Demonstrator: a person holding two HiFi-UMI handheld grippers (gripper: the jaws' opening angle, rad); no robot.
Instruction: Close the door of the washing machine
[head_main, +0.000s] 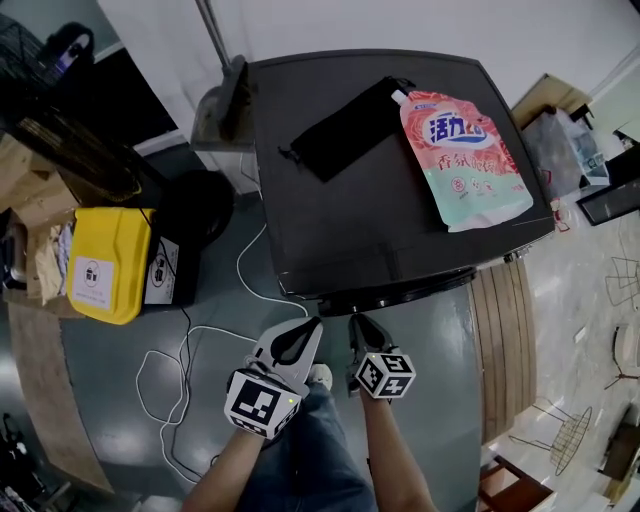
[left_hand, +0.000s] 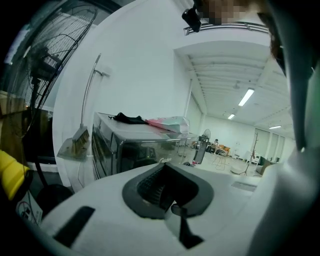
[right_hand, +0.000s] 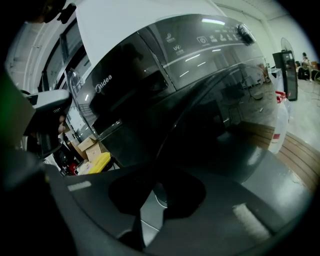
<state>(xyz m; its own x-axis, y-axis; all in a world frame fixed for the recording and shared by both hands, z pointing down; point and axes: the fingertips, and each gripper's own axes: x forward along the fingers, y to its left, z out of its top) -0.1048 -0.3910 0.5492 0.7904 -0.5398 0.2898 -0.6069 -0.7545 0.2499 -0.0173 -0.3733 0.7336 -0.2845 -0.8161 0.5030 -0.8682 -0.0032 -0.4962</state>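
The dark washing machine (head_main: 330, 235) fills the middle of the head view. Its round door (head_main: 400, 290) bulges a little from the front edge, and I cannot tell whether it is latched. My right gripper (head_main: 357, 322) points at the door's left part, tips close to its rim. In the right gripper view the glossy door (right_hand: 220, 135) looms ahead, and the jaws (right_hand: 152, 200) stand a narrow slit apart with only floor showing between them. My left gripper (head_main: 312, 325) hangs just left of it, fingers together and empty. The left gripper view shows the machine (left_hand: 125, 150) from the side.
A black pouch (head_main: 340, 128) and a pink-and-green detergent bag (head_main: 465, 160) lie on the machine's top. A yellow container (head_main: 105, 262) and a white cable (head_main: 200, 340) are on the floor at left. A dustpan (head_main: 225, 105) leans by the wall. Wooden boards (head_main: 505, 340) lie at right.
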